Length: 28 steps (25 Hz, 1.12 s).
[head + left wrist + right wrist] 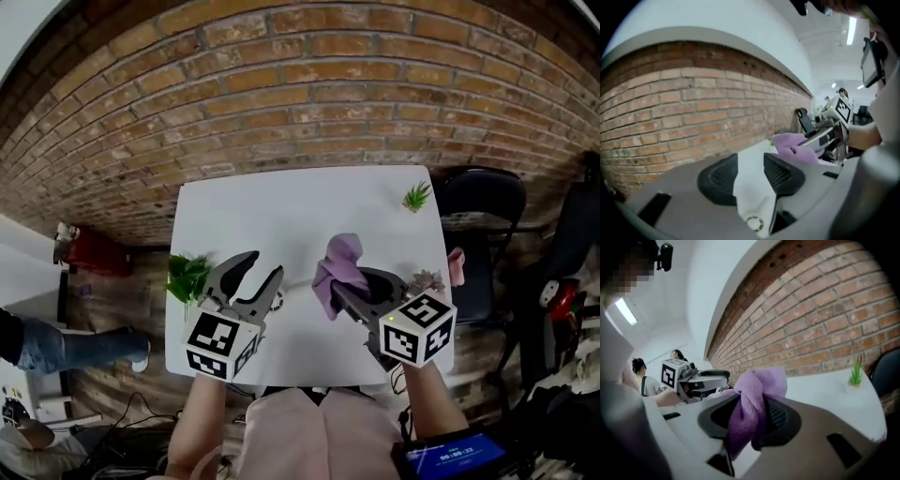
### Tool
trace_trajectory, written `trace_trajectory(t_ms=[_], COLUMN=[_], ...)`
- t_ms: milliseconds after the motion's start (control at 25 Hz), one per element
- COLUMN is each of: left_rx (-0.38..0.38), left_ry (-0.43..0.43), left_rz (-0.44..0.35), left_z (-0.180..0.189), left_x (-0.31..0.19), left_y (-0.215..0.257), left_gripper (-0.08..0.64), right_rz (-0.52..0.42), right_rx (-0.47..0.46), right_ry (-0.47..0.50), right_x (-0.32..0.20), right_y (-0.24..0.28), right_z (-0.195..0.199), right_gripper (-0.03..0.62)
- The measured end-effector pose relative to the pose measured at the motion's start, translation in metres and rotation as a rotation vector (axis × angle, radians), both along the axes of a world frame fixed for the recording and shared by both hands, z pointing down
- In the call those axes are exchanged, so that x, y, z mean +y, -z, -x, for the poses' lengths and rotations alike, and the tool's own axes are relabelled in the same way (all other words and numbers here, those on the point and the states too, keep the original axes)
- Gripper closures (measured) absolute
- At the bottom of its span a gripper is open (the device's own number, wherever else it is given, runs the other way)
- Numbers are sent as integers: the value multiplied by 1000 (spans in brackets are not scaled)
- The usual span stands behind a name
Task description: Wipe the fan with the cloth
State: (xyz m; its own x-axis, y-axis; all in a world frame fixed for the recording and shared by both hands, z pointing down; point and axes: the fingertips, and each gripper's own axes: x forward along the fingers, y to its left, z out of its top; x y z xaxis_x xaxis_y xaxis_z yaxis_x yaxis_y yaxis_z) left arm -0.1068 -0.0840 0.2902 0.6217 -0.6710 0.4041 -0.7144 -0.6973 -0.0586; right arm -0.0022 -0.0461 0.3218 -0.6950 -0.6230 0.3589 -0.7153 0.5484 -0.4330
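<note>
Above white table [281, 216], right tool [339, 289] clamps purple cloth [339, 264], its length vertical; left tool [264, 265] gapes empty.

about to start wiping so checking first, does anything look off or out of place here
Nothing is spilled or damaged, but no fan shows in any view. The white table seems to hold only small plants. The purple cloth sits bunched in the right gripper; the left gripper is open and empty.
</note>
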Motion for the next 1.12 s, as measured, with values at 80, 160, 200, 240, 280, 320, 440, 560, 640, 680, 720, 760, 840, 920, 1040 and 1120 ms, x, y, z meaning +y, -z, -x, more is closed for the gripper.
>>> trace_trajectory(t_ms=[80,160,200,240,280,320,440,560,640,680,720,760,840,920,1040,1120], left_rx=[111,179,191,193,189,185,194,207,202,197,193,191,192,188,181,181], left_ry=[110,223,267,298,317,328,345,360,359,355,351,348,346,340,330,330], left_rz=[-115,-226,-280,-333,-381,-420,-481,-479,-481,-483,-484,-483,-475,-471,-472,-470], left_z=[2,10,14,15,16,15,12,14,16,16,15,14,10,8,6,6], left_x=[-6,-11,-13,-13,-13,-11,-7,-5,-3,-2,-1,1,3,5,6,7], left_y=[47,90,109,126,141,152,173,173,170,168,167,166,163,160,159,159], left_gripper=[478,540,541,541,541,541,543,543,543,543,543,543,543,543,543,543], right_rz=[-111,-227,-284,-339,-389,-430,-500,-520,-528,-530,-531,-530,-529,-534,-540,-536], right_rx=[13,39,60,87,115,141,183,196,209,215,218,217,211,205,201,199], right_ry=[-47,-102,-130,-159,-185,-208,-247,-258,-264,-267,-269,-270,-270,-269,-266,-264], right_x=[-15,-27,-31,-35,-38,-39,-38,-35,-33,-32,-31,-30,-28,-27,-27,-26], right_y=[39,77,94,109,122,133,151,153,151,150,150,149,150,152,153,151], right_z=[-2,-4,-6,-7,-9,-9,-9,-6,-5,-6,-6,-7,-7,-6,-4,-3], right_gripper=[460,457,457,456,456,456,457,459,468,471,472,472,472,472,472,471])
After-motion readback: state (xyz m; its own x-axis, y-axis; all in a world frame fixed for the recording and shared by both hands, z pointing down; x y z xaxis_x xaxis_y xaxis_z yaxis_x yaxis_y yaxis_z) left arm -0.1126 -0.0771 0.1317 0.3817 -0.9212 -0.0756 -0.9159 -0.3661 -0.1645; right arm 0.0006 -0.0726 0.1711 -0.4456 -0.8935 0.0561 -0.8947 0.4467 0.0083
